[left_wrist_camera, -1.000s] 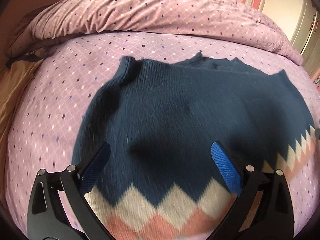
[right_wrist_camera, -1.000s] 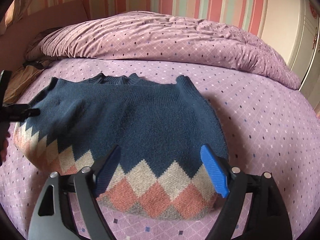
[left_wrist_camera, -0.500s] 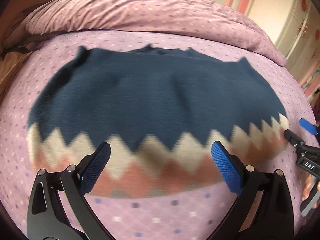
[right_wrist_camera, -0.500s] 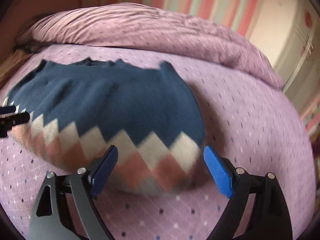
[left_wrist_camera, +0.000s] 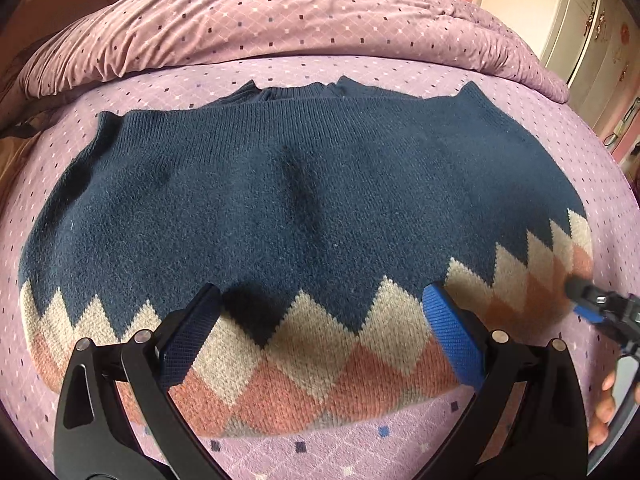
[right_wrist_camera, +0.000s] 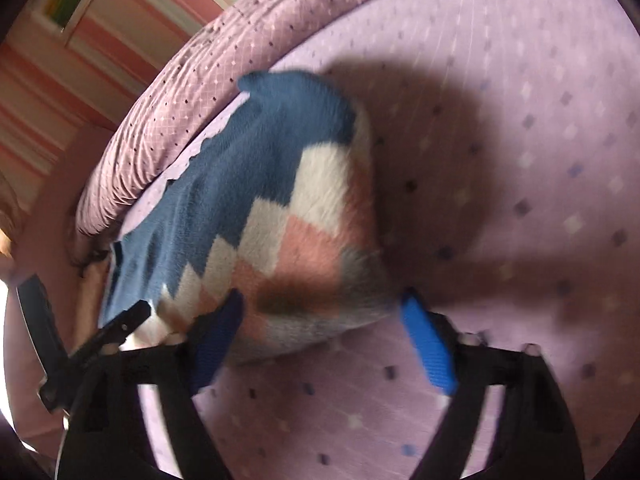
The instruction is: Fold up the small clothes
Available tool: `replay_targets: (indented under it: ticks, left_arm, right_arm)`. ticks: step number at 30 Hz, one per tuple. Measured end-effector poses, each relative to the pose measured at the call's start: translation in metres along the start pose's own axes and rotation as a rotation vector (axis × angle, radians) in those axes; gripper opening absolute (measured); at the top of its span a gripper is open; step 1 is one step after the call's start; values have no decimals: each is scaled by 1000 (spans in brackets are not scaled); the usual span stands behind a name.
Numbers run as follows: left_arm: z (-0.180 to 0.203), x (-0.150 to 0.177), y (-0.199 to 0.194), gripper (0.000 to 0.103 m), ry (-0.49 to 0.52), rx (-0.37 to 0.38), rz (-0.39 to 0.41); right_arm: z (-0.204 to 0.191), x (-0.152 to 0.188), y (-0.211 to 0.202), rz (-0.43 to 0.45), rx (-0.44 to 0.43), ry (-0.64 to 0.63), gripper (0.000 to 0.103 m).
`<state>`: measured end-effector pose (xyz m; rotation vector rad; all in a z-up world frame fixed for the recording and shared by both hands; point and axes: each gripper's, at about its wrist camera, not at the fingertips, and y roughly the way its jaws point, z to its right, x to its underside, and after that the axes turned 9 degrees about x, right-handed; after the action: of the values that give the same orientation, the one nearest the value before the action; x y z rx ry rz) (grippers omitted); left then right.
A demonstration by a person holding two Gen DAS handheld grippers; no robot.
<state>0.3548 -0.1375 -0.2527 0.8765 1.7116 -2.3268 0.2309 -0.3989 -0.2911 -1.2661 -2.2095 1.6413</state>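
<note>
A folded navy knit sweater [left_wrist_camera: 304, 200] with a cream and salmon zigzag band lies flat on the purple bedspread [left_wrist_camera: 400, 76]. My left gripper [left_wrist_camera: 320, 336] is open, with its blue pads over the sweater's near patterned edge. My right gripper [right_wrist_camera: 320, 332] is open at the sweater's right patterned corner [right_wrist_camera: 304, 248], in a tilted, blurred view. The right gripper's tip also shows at the right edge of the left wrist view [left_wrist_camera: 592, 300], touching or just beside that corner. The left gripper's tip shows in the right wrist view [right_wrist_camera: 120, 328].
A rolled purple duvet [left_wrist_camera: 280, 12] lies along the far side of the bed. A white wardrobe [left_wrist_camera: 600, 28] stands at the far right. Striped wallpaper [right_wrist_camera: 60, 80] is behind the bed. Bare bedspread [right_wrist_camera: 520, 160] extends right of the sweater.
My left gripper has moved forward over the sweater's patterned edge. My right gripper has swung and tilted to the sweater's right corner. Both stay open.
</note>
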Motion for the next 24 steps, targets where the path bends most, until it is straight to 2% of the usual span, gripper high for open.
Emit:
replay_targets:
  ticks: [3, 8, 12, 14, 15, 18, 21, 24]
  left_arm:
    - [-8, 1, -1, 100, -26, 5, 1]
    - [-24, 6, -4, 100, -103, 41, 8]
    - [-22, 5, -1, 100, -96, 36, 6]
    - [-20, 3, 0, 100, -88, 34, 3]
    - [-20, 3, 1, 100, -84, 33, 1]
    - [-21, 2, -1, 100, -85, 43, -3]
    - [-21, 1, -1, 100, -84, 44, -19]
    - [-17, 1, 2, 100, -64, 26, -28]
  right_arm:
    - [-1, 0, 12, 12, -10, 40, 73]
    - [4, -11, 25, -68, -38, 150, 76]
    - [5, 4, 20, -106, -69, 236, 76]
    - [-1, 14, 17, -87, -79, 234, 73]
    - [-5, 15, 17, -68, -84, 228, 68]
    - [-14, 8, 27, -56, -80, 228, 68]
    - [-26, -9, 24, -3, -87, 210, 67]
    - [-47, -21, 24, 45, -72, 139, 66]
